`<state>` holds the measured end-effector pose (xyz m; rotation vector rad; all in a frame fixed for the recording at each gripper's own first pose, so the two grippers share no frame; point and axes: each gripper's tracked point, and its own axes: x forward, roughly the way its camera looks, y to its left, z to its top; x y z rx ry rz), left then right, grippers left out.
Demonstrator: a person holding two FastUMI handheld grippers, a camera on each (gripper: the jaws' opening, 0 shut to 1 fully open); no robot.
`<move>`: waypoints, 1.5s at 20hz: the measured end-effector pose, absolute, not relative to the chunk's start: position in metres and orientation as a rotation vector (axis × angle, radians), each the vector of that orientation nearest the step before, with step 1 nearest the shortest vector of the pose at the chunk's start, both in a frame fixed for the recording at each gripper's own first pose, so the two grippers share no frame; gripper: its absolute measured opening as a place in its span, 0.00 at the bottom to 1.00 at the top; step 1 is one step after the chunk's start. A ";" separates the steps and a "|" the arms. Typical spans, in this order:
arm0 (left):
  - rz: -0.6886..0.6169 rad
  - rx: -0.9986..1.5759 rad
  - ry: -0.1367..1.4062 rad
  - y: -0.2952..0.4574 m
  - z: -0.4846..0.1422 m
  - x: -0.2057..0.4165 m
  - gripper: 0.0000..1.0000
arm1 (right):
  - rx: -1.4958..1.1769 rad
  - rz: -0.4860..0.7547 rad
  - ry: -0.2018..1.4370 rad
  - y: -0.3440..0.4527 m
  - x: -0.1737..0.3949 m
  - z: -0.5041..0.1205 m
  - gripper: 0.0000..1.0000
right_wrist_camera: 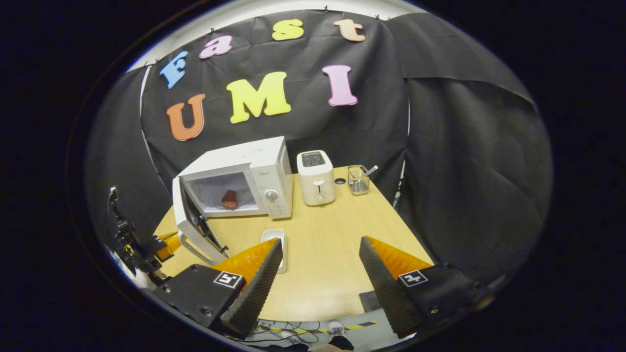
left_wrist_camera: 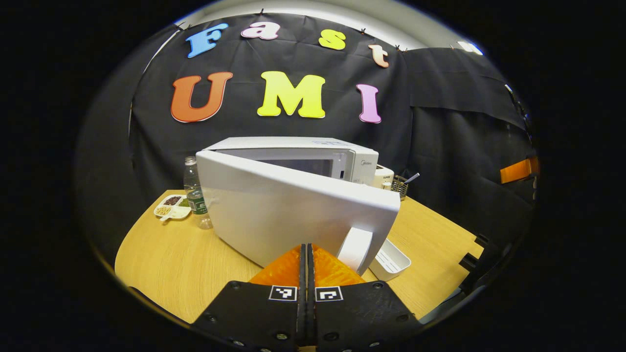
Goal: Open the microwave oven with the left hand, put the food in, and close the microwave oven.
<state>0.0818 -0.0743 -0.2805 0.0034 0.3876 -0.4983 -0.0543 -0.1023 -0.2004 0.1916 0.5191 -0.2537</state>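
The closing step is judged to be in hand: the reddish-brown piece of food (right_wrist_camera: 229, 199) is already lying inside the cavity of the white box-shaped microwave oven (right_wrist_camera: 254, 166), which is standing at the back left of the pale wooden tabletop (right_wrist_camera: 323, 254). The broad white door (left_wrist_camera: 293, 210) is hanging partly open, its curved white handle (left_wrist_camera: 355, 248) near the left hand-held gripper (left_wrist_camera: 307, 259), whose fingers are pressed together on nothing. The door is best being pushed on its flat face near the handle edge, steadily, until latched. The right hand-held gripper (right_wrist_camera: 320, 264) is being held wide apart and empty, near a small white rectangular tray (right_wrist_camera: 275, 238).
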 end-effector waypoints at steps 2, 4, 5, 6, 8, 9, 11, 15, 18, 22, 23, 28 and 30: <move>-0.512 0.002 0.388 -0.092 -0.282 0.091 0.00 | 0.182 -0.253 0.526 -0.109 -0.055 -0.202 1.00; -0.528 0.007 0.383 -0.109 -0.283 0.099 0.00 | 0.180 -0.255 0.534 -0.119 -0.057 -0.203 1.00; -0.531 0.008 0.381 -0.117 -0.284 0.106 0.00 | 0.178 -0.259 0.539 -0.124 -0.057 -0.204 1.00; -0.532 0.003 0.381 -0.124 -0.285 0.112 0.00 | 0.172 -0.265 0.543 -0.128 -0.057 -0.204 1.00; -0.544 -0.005 0.385 -0.140 -0.288 0.125 0.00 | 0.162 -0.277 0.549 -0.137 -0.056 -0.206 1.00; -0.548 -0.008 0.385 -0.147 -0.290 0.132 0.00 | 0.160 -0.284 0.554 -0.142 -0.055 -0.207 1.00; -0.556 -0.001 0.389 -0.159 -0.294 0.146 0.00 | 0.167 -0.295 0.566 -0.148 -0.054 -0.211 1.00; -0.553 -0.013 0.397 -0.174 -0.301 0.171 0.00 | 0.173 -0.324 0.588 -0.158 -0.050 -0.218 1.00; -0.552 -0.025 0.397 -0.185 -0.303 0.190 0.00 | 0.176 -0.338 0.589 -0.161 -0.044 -0.217 1.00; -0.543 -0.030 0.388 -0.195 -0.303 0.218 0.00 | 0.170 -0.344 0.597 -0.163 -0.035 -0.218 1.00; -0.538 -0.034 0.385 -0.198 -0.302 0.224 0.00 | 0.170 -0.346 0.599 -0.164 -0.033 -0.217 1.00; -0.539 -0.061 0.393 -0.208 -0.306 0.235 0.00 | 0.169 -0.354 0.597 -0.169 -0.022 -0.213 1.00; -0.538 -0.059 0.384 -0.209 -0.306 0.237 0.00 | 0.163 -0.354 0.599 -0.170 -0.018 -0.213 1.00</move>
